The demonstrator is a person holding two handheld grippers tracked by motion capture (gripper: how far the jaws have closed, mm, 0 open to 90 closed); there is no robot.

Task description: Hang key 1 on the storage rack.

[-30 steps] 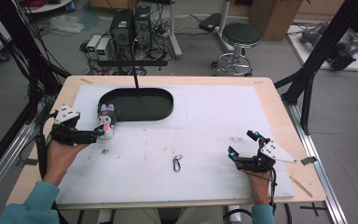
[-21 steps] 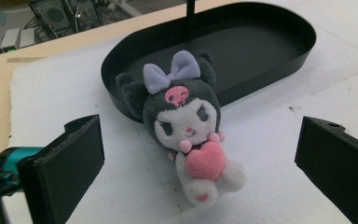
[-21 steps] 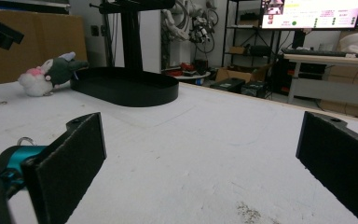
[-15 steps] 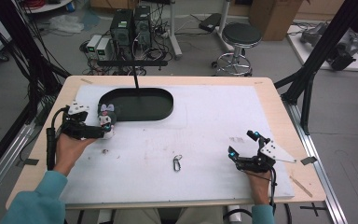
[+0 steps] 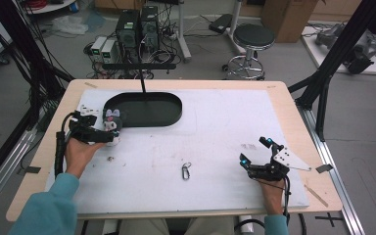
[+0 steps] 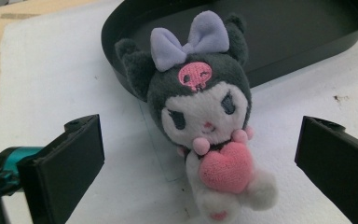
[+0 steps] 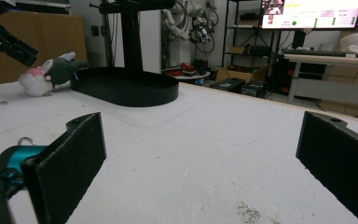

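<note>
— Right, what's my left gripper (image 6: 200, 154) got?
— Nothing gripped: jaws spread wide, the plush doll (image 6: 204, 116) lying between them, head against the black oval tray (image 6: 307, 32) ahead.
— And my right gripper (image 7: 200, 163)?
— Wide apart, empty; a carabiner (image 5: 186, 171) lies off its left.

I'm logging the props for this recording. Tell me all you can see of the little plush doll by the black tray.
The plush doll is soft and fuzzy: dark grey hooded head, lilac bow, pink skull patch, white face and body, pink heart at its chest. It lies on its back on the white table cover, head against the black tray rim. The open left tongs flank it without touching.
</note>
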